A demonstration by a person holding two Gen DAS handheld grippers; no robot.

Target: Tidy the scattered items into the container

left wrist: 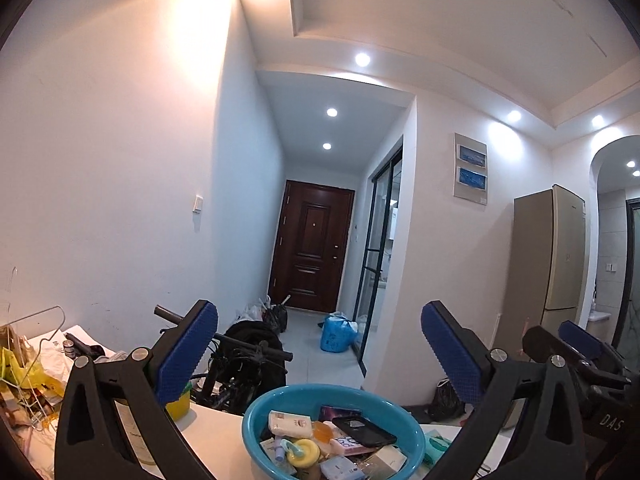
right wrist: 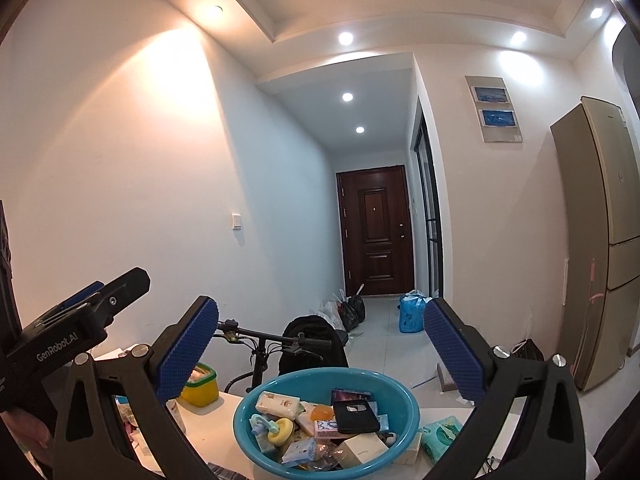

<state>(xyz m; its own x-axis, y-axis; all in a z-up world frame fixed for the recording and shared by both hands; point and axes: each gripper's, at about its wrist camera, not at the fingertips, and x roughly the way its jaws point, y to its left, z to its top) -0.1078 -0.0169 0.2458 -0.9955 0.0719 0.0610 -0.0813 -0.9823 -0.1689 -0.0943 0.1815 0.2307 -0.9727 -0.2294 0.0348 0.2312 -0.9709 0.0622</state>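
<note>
While both hand-held grippers, left and right, gape wide and empty, a teal basin heaped with small toiletries sits on the white desk between their fingers.

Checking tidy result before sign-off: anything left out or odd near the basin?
One straggler: a green wipes pack lies on the white table just right of the teal basin, not in it. The basin is piled full, a black phone case on top. Nothing spilled.
</note>
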